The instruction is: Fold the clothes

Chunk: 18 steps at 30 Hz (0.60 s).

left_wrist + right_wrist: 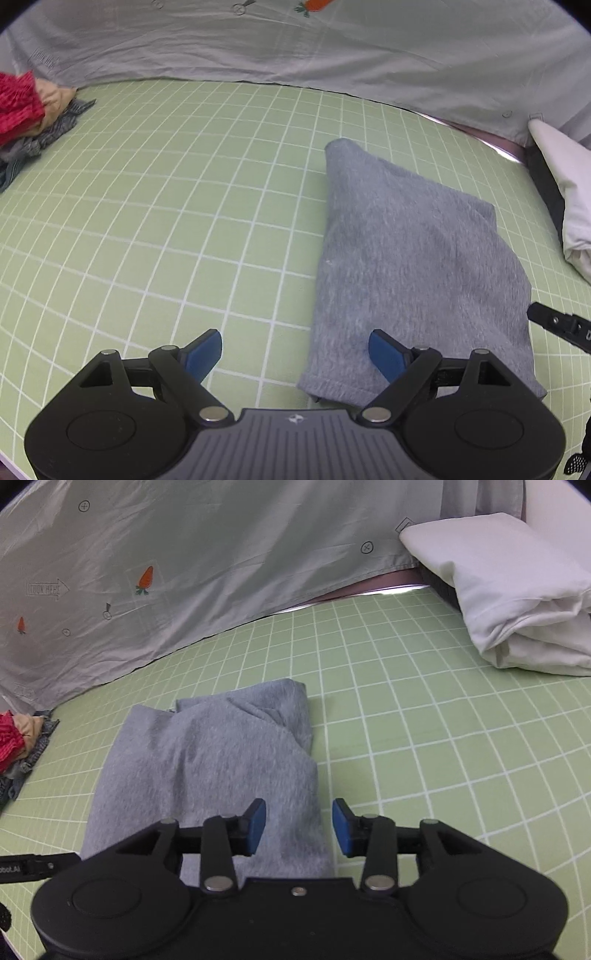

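A grey knit garment point(410, 258) lies folded into a long strip on the green grid mat point(166, 206). My left gripper point(295, 354) is open at the garment's near left corner, its right pad over the cloth and its left pad over bare mat. In the right wrist view the same grey garment point(207, 760) lies ahead, and my right gripper point(298, 825) is open over its near right edge, holding nothing. The tip of my right gripper point(557, 325) shows at the left view's right edge.
A pile of unfolded clothes point(26, 122), red, tan and striped grey, sits at the mat's far left. A folded white garment point(517, 602) lies at the far right. A grey sheet point(184, 572) with carrot prints hangs behind the green grid mat point(424, 709).
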Each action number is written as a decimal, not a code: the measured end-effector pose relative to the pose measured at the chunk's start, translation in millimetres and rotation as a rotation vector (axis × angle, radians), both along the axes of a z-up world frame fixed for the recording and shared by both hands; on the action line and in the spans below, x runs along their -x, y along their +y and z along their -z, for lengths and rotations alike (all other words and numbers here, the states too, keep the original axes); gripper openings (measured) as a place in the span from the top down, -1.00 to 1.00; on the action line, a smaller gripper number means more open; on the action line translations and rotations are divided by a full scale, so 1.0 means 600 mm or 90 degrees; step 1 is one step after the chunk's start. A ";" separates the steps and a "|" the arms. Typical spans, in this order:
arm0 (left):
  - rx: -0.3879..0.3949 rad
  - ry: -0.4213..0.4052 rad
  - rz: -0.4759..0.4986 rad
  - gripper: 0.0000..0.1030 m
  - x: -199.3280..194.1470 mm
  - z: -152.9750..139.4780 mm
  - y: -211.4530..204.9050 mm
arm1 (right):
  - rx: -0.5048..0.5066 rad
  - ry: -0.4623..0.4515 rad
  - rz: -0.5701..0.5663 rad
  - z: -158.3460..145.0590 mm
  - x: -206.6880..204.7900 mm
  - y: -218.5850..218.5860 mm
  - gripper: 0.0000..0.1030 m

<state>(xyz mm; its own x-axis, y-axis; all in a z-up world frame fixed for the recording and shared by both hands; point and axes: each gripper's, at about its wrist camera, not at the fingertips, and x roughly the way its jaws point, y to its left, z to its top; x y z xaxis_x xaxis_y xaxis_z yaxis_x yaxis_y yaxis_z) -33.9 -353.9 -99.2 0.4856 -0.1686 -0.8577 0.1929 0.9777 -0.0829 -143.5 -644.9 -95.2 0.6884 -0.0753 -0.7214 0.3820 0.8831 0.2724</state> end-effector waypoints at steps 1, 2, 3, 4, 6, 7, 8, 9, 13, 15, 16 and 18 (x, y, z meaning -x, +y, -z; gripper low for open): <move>-0.001 -0.005 0.008 -0.69 -0.004 -0.003 -0.004 | -0.006 -0.003 0.001 0.000 -0.003 -0.002 0.17; -0.002 -0.009 0.016 -0.70 -0.008 -0.007 -0.008 | -0.011 -0.005 0.004 0.000 -0.008 -0.005 0.15; 0.001 -0.013 0.021 -0.71 -0.016 -0.009 -0.011 | -0.019 -0.008 0.011 0.000 -0.017 -0.010 0.09; 0.005 -0.017 0.027 -0.72 -0.024 -0.010 -0.014 | -0.028 -0.012 0.019 0.001 -0.028 -0.017 0.06; 0.011 -0.018 0.032 -0.73 -0.046 -0.011 -0.020 | -0.048 -0.019 0.030 0.002 -0.048 -0.027 0.02; 0.014 -0.015 0.034 -0.73 -0.059 -0.010 -0.024 | -0.059 -0.018 0.038 0.003 -0.060 -0.034 0.02; 0.016 -0.014 0.039 -0.73 -0.071 -0.008 -0.029 | -0.071 -0.016 0.046 0.004 -0.072 -0.041 0.02; 0.018 -0.012 0.045 -0.73 -0.083 -0.007 -0.034 | -0.080 -0.017 0.053 0.004 -0.083 -0.048 0.02; 0.024 -0.007 0.071 -0.74 -0.128 0.002 -0.053 | -0.087 -0.022 0.051 0.006 -0.125 -0.059 0.32; 0.024 -0.002 0.084 -0.74 -0.147 0.009 -0.060 | -0.078 -0.011 0.029 0.012 -0.148 -0.051 0.44; 0.024 0.000 0.088 -0.75 -0.152 0.013 -0.062 | -0.074 -0.006 0.018 0.015 -0.160 -0.047 0.49; 0.029 0.009 0.090 -0.76 -0.163 0.023 -0.063 | -0.065 0.005 -0.004 0.020 -0.183 -0.040 0.49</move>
